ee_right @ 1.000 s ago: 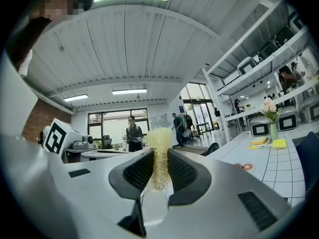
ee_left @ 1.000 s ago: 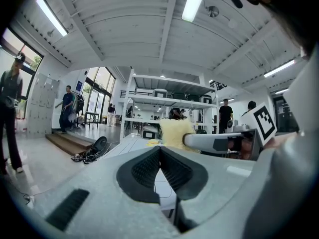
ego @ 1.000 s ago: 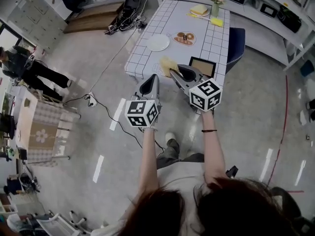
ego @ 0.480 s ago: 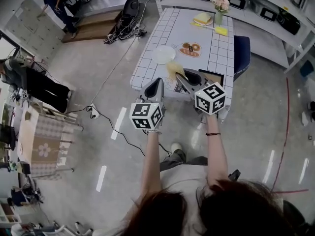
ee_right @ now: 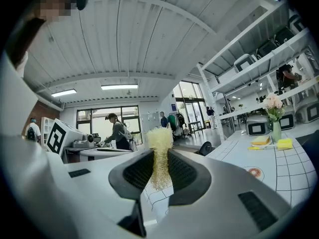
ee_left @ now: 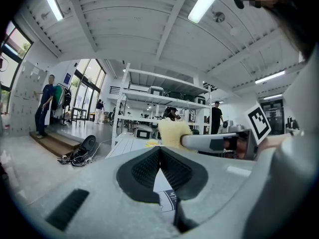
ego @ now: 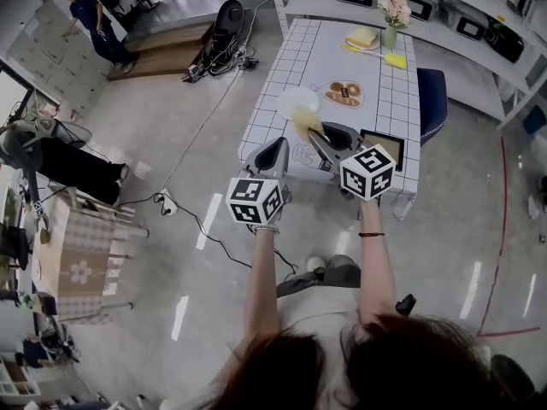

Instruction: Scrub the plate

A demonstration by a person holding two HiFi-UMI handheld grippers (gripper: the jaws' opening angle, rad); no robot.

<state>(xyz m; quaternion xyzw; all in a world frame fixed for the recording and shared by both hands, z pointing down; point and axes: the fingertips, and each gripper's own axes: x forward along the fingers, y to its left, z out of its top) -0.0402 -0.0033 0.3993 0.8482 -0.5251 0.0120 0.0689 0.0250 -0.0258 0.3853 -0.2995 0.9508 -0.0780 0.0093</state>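
While the right gripper [ee_right: 159,158] pinches the yellow scrubber [ee_right: 159,136], poised to reach the plate [ego: 292,99] on the desk [ego: 389,92], the left gripper [ee_left: 159,151] sits closed and empty.

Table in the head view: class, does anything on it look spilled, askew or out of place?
Nothing stands out: the white plate, the plate of doughnuts and the vase sit tidy, with nothing spilled.
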